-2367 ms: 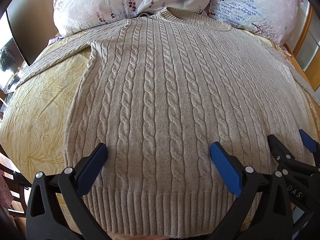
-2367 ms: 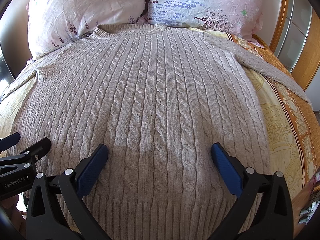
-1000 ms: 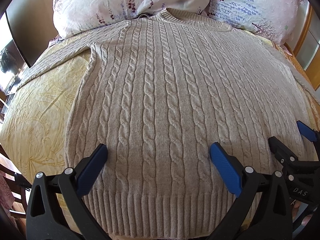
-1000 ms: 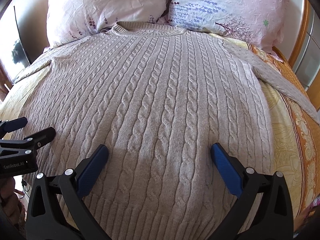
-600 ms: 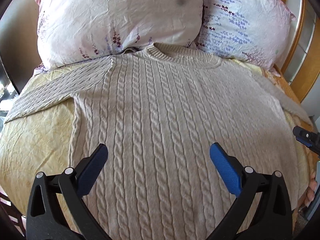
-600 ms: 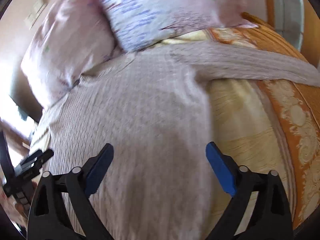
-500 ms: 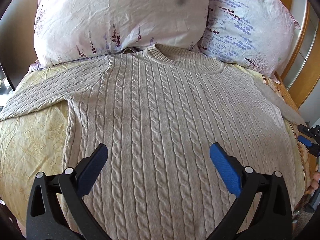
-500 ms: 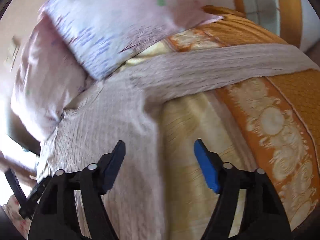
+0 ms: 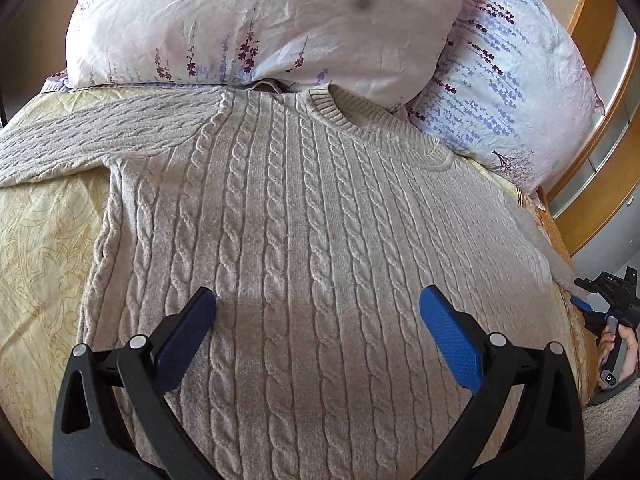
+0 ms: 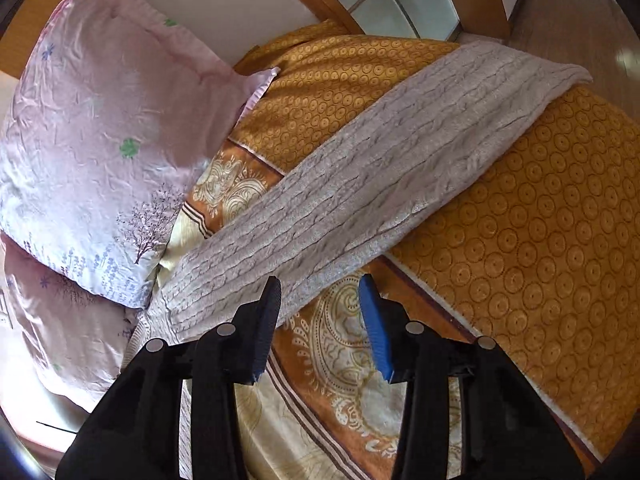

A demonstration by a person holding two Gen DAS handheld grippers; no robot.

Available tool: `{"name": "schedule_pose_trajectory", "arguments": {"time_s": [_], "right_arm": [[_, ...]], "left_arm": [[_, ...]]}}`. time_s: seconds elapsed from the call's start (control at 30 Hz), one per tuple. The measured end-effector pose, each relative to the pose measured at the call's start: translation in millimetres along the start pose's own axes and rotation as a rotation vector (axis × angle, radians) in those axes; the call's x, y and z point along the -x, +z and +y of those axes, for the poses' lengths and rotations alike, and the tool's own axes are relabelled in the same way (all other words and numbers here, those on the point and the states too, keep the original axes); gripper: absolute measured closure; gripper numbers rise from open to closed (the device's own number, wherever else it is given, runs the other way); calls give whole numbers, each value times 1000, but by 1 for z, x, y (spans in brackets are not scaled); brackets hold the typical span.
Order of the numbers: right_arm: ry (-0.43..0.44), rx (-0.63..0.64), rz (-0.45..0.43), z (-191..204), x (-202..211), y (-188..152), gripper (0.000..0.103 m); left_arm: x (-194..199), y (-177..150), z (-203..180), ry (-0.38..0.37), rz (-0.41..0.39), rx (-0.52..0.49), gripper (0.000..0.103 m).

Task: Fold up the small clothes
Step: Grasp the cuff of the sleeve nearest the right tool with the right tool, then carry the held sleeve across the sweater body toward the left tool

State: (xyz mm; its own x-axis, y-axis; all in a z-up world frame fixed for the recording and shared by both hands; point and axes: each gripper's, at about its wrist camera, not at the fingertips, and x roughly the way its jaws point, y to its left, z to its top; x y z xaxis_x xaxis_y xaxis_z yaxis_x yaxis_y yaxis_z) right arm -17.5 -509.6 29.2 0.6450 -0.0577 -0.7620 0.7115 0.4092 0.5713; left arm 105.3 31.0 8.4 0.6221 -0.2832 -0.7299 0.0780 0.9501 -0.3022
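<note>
Sweater (image 9: 304, 216) beneath left claw (image 9: 318, 332), spread wide

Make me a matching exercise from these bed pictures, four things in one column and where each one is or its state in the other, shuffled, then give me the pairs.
Things:
1. beige cable-knit sweater
2. sweater's outstretched sleeve
3. left tongs
4. pink floral pillow

Places or states:
A. stretched diagonally over the orange circle-patterned bedspread
B. at the head of the bed
C. spread flat, collar toward the pillows
D. wide open above the sweater's body, holding nothing

Pairs: 1-C, 2-A, 3-D, 4-B
</note>
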Motion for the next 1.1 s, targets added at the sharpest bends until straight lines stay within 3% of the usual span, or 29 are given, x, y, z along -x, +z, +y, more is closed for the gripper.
{"name": "schedule_pose_trajectory", "arguments": {"time_s": [0.13, 0.33, 0.57, 0.73, 0.87, 1.0, 1.1], "right_arm": [[-16, -31, -33, -2, -1, 6, 66], [-29, -91, -110, -16, -1, 15, 82], [-39, -15, -161, -8, -1, 19, 92], [50, 86, -240, 18, 21, 18, 93], [192, 154, -232, 51, 30, 15, 93], [354, 249, -179, 97, 29, -5, 93], [471, 314, -74, 135, 12, -30, 93]], "left_arm": [[-4, 0, -4, 12, 6, -23, 2], [-5, 1, -1, -5, 2, -13, 2], [-6, 0, 2, -6, 2, -13, 2], [-5, 0, 4, -26, -3, 0, 2], [-4, 0, 9, -62, -15, 28, 2], [-3, 0, 13, -89, -25, 51, 2], [-3, 1, 13, -94, -26, 55, 2]]}}
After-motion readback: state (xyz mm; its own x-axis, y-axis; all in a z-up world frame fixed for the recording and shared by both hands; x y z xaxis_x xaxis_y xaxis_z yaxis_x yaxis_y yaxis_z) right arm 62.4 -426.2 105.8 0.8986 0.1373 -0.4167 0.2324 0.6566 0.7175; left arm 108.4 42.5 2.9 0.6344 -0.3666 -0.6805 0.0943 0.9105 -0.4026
